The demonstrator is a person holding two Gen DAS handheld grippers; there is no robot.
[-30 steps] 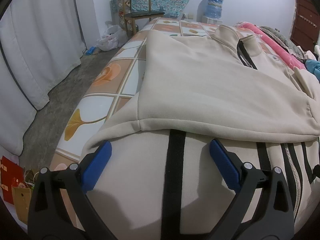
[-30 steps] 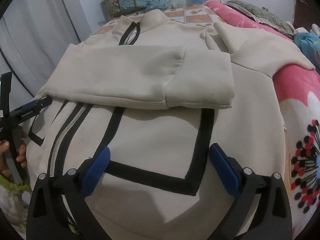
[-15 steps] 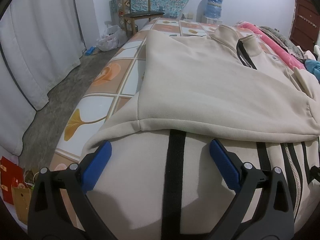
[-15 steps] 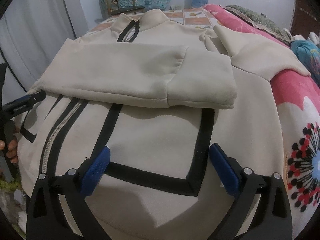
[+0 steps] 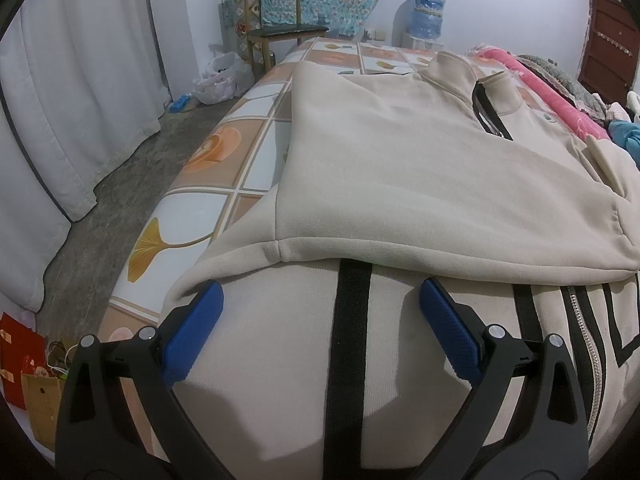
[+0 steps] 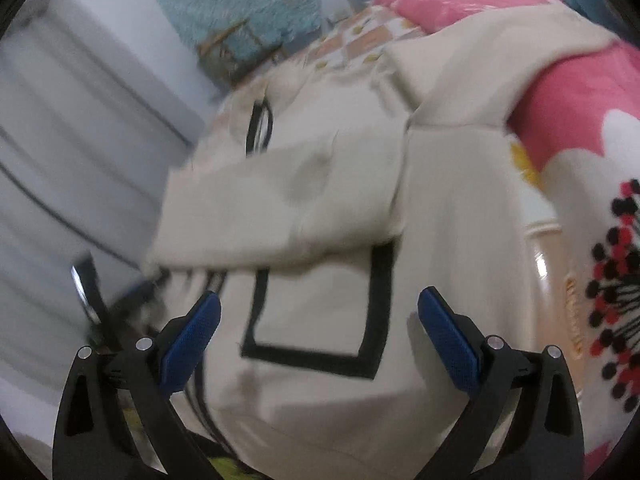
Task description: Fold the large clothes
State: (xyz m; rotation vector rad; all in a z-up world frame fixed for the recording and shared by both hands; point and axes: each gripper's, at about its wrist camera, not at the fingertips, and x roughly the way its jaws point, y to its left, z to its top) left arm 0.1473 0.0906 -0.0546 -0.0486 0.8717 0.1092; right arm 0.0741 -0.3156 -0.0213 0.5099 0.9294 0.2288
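Note:
A large beige jacket [image 5: 420,168] with black stripes and a front zipper [image 5: 580,332] lies flat on the bed, one sleeve folded across its chest. My left gripper [image 5: 320,308] is open and empty just above the jacket's lower left part, near the folded sleeve's edge. In the blurred right wrist view the jacket [image 6: 320,208] fills the middle. My right gripper [image 6: 320,312] is open and empty above its lower right part, over a black square outline [image 6: 316,356]. The left gripper [image 6: 120,300] shows dimly at the left edge there.
The bed has a tiled orange and white sheet [image 5: 224,160]. A pink floral blanket [image 6: 580,112] lies right of the jacket. White curtains [image 5: 80,100], a wooden chair [image 5: 276,20], a water bottle [image 5: 428,16] and floor bags [image 5: 28,380] stand around.
The right gripper has swung and tilted fast, so its view is blurred and the jacket has shifted left and rotated in it. The left gripper has barely moved. Both stay open.

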